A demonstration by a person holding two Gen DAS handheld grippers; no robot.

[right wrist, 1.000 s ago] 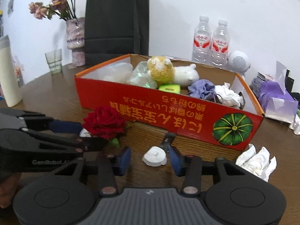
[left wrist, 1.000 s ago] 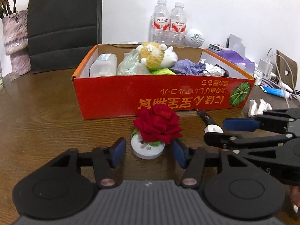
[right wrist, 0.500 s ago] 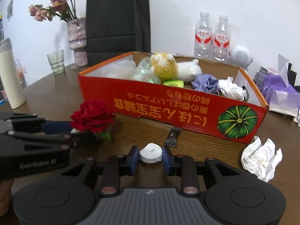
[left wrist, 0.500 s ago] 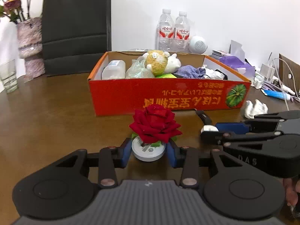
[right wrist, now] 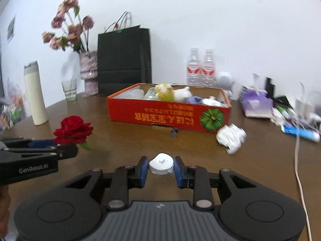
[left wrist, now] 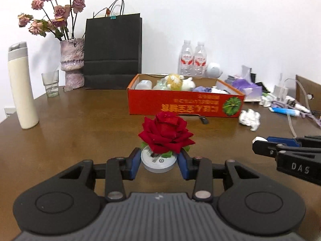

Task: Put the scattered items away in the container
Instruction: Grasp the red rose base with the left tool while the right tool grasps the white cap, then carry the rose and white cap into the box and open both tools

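Carrying two items at once, both lifted off the wooden table (left wrist: 84, 132). Left gripper (left wrist: 158, 161): fingers clamped on the white round base of the red rose ornament (left wrist: 165, 135), bloom upright above the pads. Right gripper (right wrist: 161, 167): fingers closed against both sides of a small white cap-like piece (right wrist: 161, 163); what it is cannot be told.

Red cardboard box (left wrist: 185, 105) sits at 12 o'clock from the left gripper, a little toward 1 o'clock from the right one, well apart from both. Already holds a yellow plush toy (right wrist: 164, 91), a purple cloth and other bits; free space is hard to judge from this angle.

Step in hand, as judged: transport phase, grasps done, drop-off not yet begun.

Next move calls for:
- bringing each gripper forward over the near wall of the box, high enough to clear its rim;
- keeping the two grippers from colliding over the box;
- opening only once above the contents.

Still on the table: crumpled white paper (right wrist: 230, 137) by the box's right corner, and a small dark clip (right wrist: 174, 133) at its front wall.
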